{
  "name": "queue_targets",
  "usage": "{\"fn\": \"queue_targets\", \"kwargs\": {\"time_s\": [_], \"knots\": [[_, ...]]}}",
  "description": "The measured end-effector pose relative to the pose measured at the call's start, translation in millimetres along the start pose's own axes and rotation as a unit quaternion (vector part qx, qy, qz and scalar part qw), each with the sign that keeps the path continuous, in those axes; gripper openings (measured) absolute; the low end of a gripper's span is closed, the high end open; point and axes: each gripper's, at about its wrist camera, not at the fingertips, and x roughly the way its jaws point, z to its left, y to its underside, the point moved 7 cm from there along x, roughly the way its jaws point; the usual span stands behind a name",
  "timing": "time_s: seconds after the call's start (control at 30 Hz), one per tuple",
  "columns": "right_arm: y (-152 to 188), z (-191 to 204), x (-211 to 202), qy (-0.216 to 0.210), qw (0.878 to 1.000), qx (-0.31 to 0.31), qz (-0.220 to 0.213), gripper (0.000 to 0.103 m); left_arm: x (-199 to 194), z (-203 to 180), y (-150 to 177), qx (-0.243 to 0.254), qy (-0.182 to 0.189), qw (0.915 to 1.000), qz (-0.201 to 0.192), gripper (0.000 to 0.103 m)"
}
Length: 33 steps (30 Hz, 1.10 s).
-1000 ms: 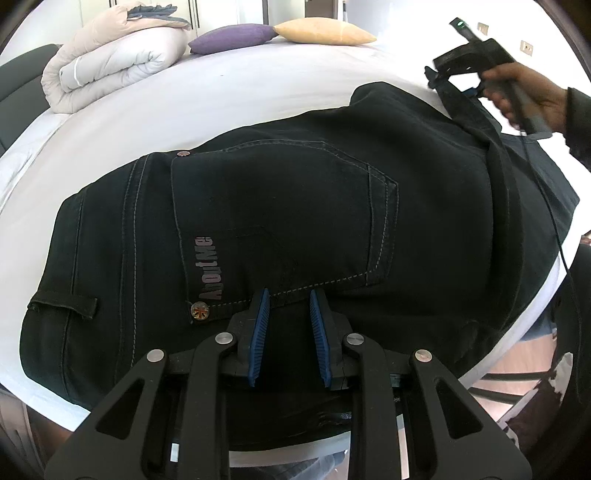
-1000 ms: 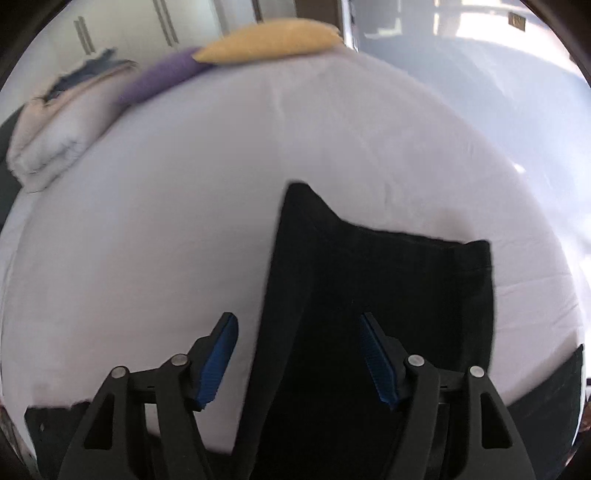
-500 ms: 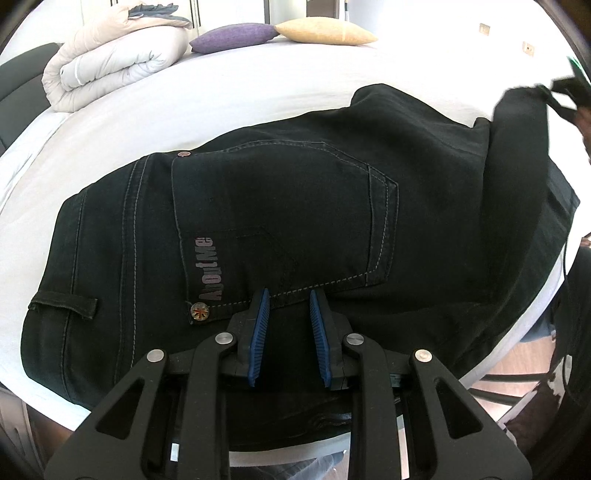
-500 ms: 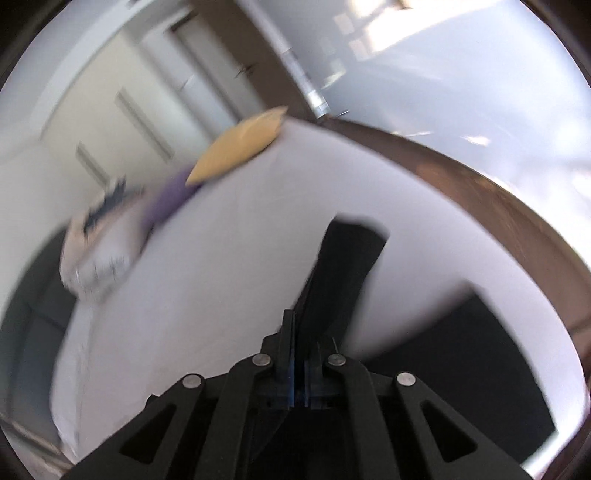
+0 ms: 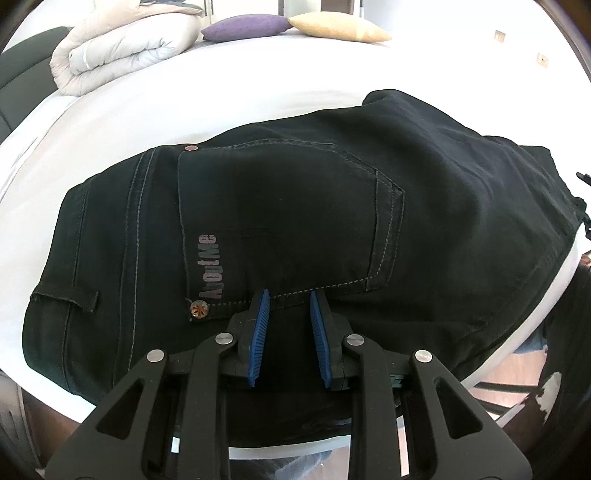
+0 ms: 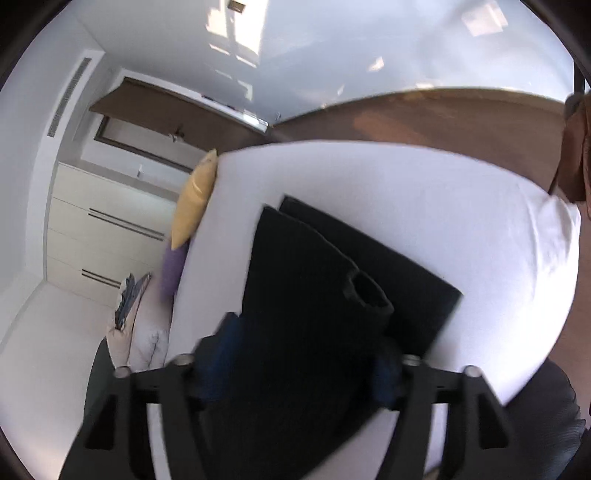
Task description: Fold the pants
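Bed: white sheet, carries everything you're working on.
Pants: black denim, lying flat across the near part of the bed, back pocket up w/ "AboutMe" print; waistband at left. In the right wrist view the pants show legs doubled over, one cuff opening facing up.
Duvet: rolled, far left of the bed, well apart from the pants.
Cushions: purple cushion and yellow cushion, touching, at the far edge.
Containers: wardrobe drawers, closed; contents not visible.
Hard to make out: right wrist view is motion-blurred.
Your left hand-held gripper: narrow gap between blue pads, tips on the pocket's lower seam, nothing clamped.
Your right hand-held gripper: spread wide, fabric between the fingers; contact can't be told.
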Motion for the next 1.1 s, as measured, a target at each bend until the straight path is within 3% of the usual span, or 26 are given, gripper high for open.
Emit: {"fn": "queue_targets", "kwargs": {"time_s": [0.1, 0.13, 0.17, 0.23, 0.27, 0.8, 0.93, 1.1], "knots": [[-5.5, 0.6, 3.6, 0.012, 1.0, -0.018, -0.004, 0.067, 0.3, 0.5, -0.7, -0.004, -0.003, 1.0, 0.001, 0.023], [-6.8, -2.0, 5.3, 0.016, 1.0, -0.02, -0.001, 0.053, 0.6, 0.5, -1.3, -0.003, -0.004, 1.0, 0.001, 0.023], [-8.0, -5.1, 7.4, 0.021, 1.0, -0.021, 0.005, 0.032, 0.5, 0.6, -1.5, -0.003, -0.005, 1.0, 0.001, 0.023], [-11.3, -11.0, 22.7, 0.026, 0.999, -0.019, 0.018, 0.008, 0.9, 0.6, -1.5, -0.005, -0.007, 1.0, -0.001, 0.023], [-13.2, -16.3, 23.3, 0.029, 0.999, -0.013, 0.017, 0.006, 0.9, 0.5, -1.5, -0.006, -0.008, 1.0, -0.002, 0.023], [-23.3, -29.1, 7.8, 0.054, 0.998, -0.034, -0.023, 0.005, -4.7, 5.2, -0.3, -0.023, -0.001, 0.9997, -0.008, 0.023], [-27.0, -35.6, 20.0, 0.047, 0.998, -0.044, 0.004, 0.002, -3.3, 7.5, 1.2, -0.016, -0.005, 0.9998, -0.012, 0.023], [-28.2, -34.5, 20.3, 0.051, 0.997, -0.059, -0.004, 0.002, -7.4, 5.6, 3.9, -0.018, -0.008, 0.9997, -0.017, 0.023]]}}
